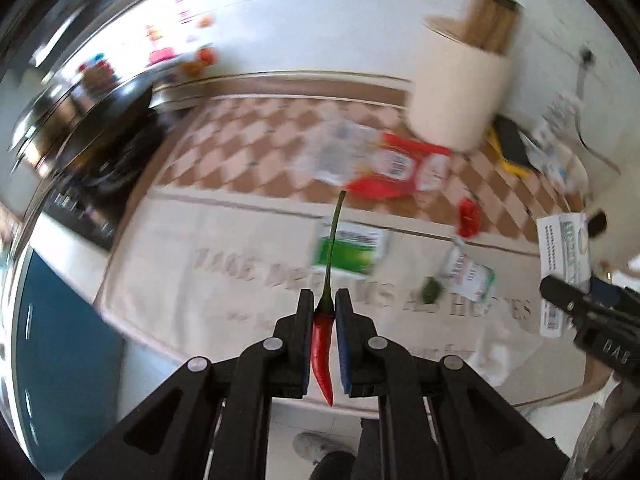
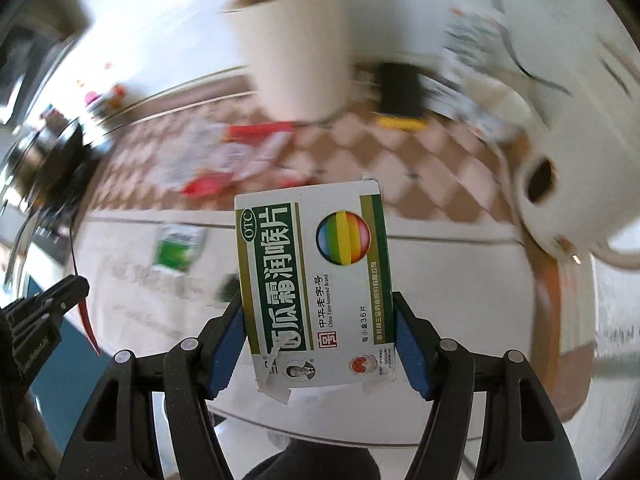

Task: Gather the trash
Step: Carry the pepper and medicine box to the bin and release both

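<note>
While held, one chilli (image 1: 322, 354), one medicine box (image 2: 316, 284).

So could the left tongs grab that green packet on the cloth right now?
Probably not yet: the left tongs are shut on a red chilli pepper, so nothing else fits, though the flat green packet lies uncovered on the cloth.

Home interior, likely a living area: printed cloth (image 1: 248, 304) covers a table, white bin (image 1: 456, 92) at its far edge, tiled floor (image 1: 332, 428) below.
</note>
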